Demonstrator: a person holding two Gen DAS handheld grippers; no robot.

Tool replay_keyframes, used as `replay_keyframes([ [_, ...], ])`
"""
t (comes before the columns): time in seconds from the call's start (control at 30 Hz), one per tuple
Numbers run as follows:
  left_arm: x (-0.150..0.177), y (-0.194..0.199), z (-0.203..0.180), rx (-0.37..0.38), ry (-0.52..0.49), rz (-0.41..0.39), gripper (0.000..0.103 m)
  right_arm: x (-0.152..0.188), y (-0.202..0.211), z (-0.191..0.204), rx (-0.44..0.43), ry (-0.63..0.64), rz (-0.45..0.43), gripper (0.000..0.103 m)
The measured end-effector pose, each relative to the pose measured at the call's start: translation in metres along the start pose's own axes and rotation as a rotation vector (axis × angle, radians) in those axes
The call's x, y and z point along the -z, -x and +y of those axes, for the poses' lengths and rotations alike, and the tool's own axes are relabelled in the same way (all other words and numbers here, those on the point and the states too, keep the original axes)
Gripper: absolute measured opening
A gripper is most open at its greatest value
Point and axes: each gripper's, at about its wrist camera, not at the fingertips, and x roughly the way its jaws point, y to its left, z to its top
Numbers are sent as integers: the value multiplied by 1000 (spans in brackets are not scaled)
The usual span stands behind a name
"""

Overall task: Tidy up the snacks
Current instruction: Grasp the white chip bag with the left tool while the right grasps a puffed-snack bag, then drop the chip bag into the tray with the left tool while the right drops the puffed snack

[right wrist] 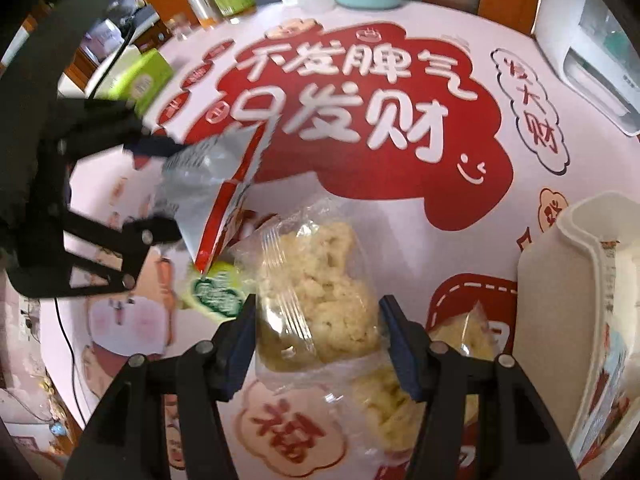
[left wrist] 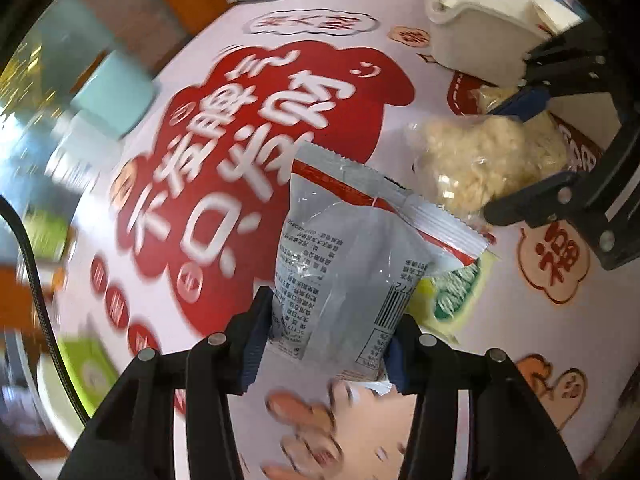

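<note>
The worktop (right wrist: 500, 128) is showing lots of bare room in the middle. A white bin (right wrist: 560, 280) is sitting near its right edge. The left gripper (left wrist: 324, 344) is squeezing a grey snack bag (left wrist: 344, 256). The right gripper (right wrist: 320, 340) is squeezing a clear puffed snack pack (right wrist: 320, 288) just beside it.

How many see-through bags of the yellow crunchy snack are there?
2. One clear bag sits between the right gripper's fingers. The second clear bag lies on the tablecloth beside the white bin. More may be hidden inside the bin.
</note>
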Motion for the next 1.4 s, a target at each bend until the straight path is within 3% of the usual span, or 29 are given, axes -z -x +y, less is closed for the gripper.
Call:
replay_keyframes([
  [0.3, 39, 107, -33, -18, 294, -95, 48, 47, 76, 29, -64, -59, -150, 59],
  [0.53, 31, 169, -89, -27, 423, -152, 48, 94, 137, 9, -60, -87, -224, 59],
  [0.7, -7, 194, -126, -45, 443, -209, 48, 119, 181, -34, -41, -126, -283, 59],
  [1.03, -124, 208, -194, -79, 468, -302, 48, 141, 254, -144, 134, -172, -393, 60],
  [1.2, -183, 193, -211, -81, 512, -293, 48, 130, 267, -192, 214, -216, -406, 60],
  [1.4, -227, 168, -216, -113, 540, -247, 49, 111, 267, -227, 277, -223, -429, 60],
])
